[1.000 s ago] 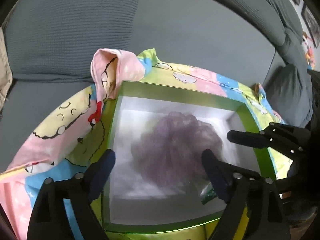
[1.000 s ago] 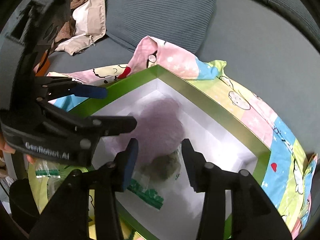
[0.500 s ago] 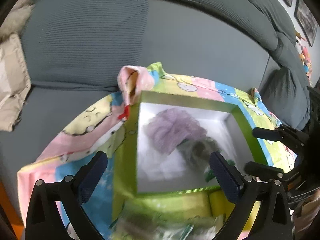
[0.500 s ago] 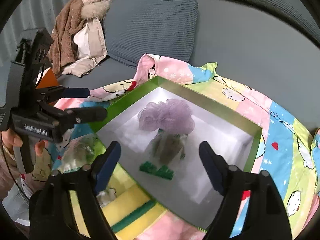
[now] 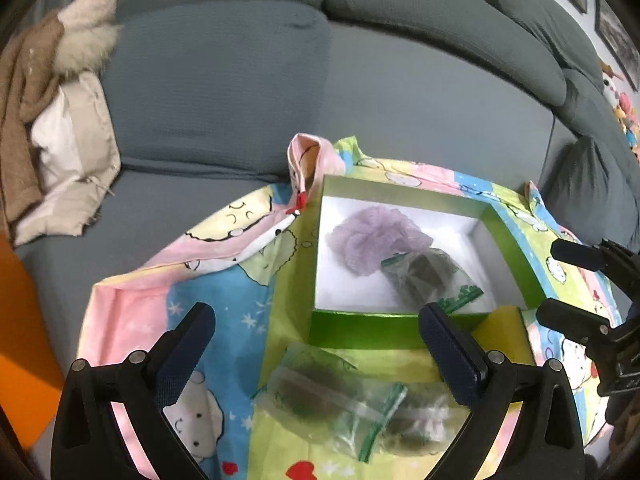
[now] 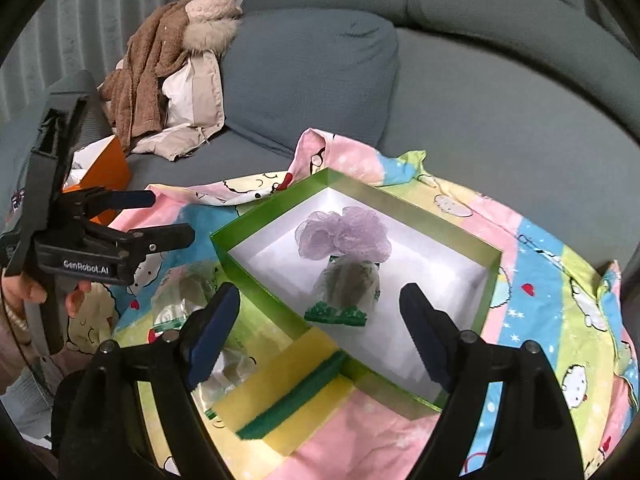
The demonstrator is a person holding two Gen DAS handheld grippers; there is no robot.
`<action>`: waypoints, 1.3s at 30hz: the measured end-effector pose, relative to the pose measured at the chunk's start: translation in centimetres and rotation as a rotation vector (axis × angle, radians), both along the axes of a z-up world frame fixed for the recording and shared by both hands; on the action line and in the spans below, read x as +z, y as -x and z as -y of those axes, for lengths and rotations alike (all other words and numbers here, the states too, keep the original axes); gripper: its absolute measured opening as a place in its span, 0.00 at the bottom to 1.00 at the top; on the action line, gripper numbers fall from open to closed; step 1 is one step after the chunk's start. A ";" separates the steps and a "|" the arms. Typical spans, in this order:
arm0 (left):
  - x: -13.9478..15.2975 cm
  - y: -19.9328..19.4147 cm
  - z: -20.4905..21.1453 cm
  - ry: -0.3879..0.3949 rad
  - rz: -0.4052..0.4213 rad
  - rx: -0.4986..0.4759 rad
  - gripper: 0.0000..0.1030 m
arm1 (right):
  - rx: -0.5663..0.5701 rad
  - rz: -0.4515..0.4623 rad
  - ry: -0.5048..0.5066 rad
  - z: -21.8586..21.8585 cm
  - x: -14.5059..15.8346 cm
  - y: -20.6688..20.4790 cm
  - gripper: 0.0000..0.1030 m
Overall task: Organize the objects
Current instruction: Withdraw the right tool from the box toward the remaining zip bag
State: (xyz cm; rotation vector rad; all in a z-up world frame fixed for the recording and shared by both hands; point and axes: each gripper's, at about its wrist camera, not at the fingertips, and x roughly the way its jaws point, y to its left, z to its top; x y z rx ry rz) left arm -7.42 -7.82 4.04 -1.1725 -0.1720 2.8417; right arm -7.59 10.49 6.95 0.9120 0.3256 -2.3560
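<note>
Zip bags point(image 5: 340, 408) outside green box point(image 5: 360, 330) look slippery; left gripper point(image 5: 316, 352) and right gripper point(image 6: 320, 320), both spread empty, risk pinching only loose film.

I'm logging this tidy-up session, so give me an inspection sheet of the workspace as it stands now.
Surface: cartoon-print patchwork cloth spread on a grey sofa.
Job's things: green-walled white-lined open box holds a purple mesh bath puff and a clear zip bag of dark contents; yellow-and-green sponge and more clear zip bags lie outside on the cloth.
Clutter: brown and cream coats heaped on the sofa; orange box.
Grippers: left tool and right tool open, empty; jaws have just been opening.
Cables: nothing seen.
Surroundings: framed pictures, curtain.
</note>
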 end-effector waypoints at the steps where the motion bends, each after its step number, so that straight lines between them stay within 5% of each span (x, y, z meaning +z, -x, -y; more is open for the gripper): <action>1: 0.2 -0.5 -0.3 0.012 -0.009 -0.004 0.98 | 0.002 -0.007 0.003 -0.1 0.1 -0.6 0.80; 21: 1.3 -6.6 -3.0 0.076 -0.088 -0.037 0.98 | 0.039 -0.054 0.051 -0.5 0.3 -8.9 0.81; 39: 0.1 -7.0 -1.3 0.098 -0.096 0.017 0.98 | 0.124 -0.042 0.058 3.0 -1.5 -9.0 0.81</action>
